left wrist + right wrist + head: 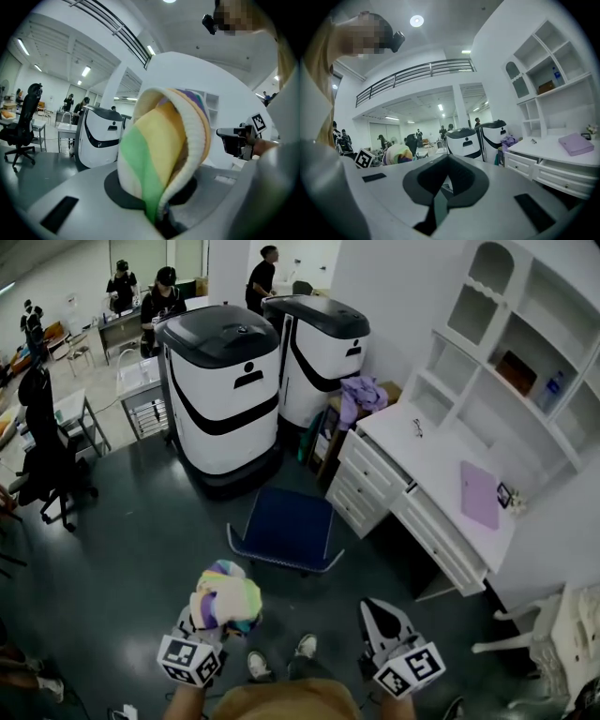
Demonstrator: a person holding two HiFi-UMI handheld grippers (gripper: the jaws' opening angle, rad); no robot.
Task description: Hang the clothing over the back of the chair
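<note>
A bundled knit garment (pixel 225 598) striped in yellow, green, cream and purple is pinched in my left gripper (pixel 217 617), low in the head view. In the left gripper view the garment (pixel 159 150) bulges up out of the shut jaws of my left gripper (pixel 161 219) and hides much of the room. My right gripper (pixel 380 613) hangs beside it with its jaws together and nothing between them; the right gripper view shows my right gripper (pixel 440 197) the same. The chair with a blue seat (pixel 283 526) stands on the dark floor just ahead of both grippers.
Two big white-and-black machines (pixel 225 390) (pixel 319 343) stand behind the chair. A white desk with drawers and shelves (pixel 441 484) runs along the right, with a purple folder (pixel 479 493) on it. A black office chair (pixel 42 456) is at the left, a white chair (pixel 553 624) at the lower right.
</note>
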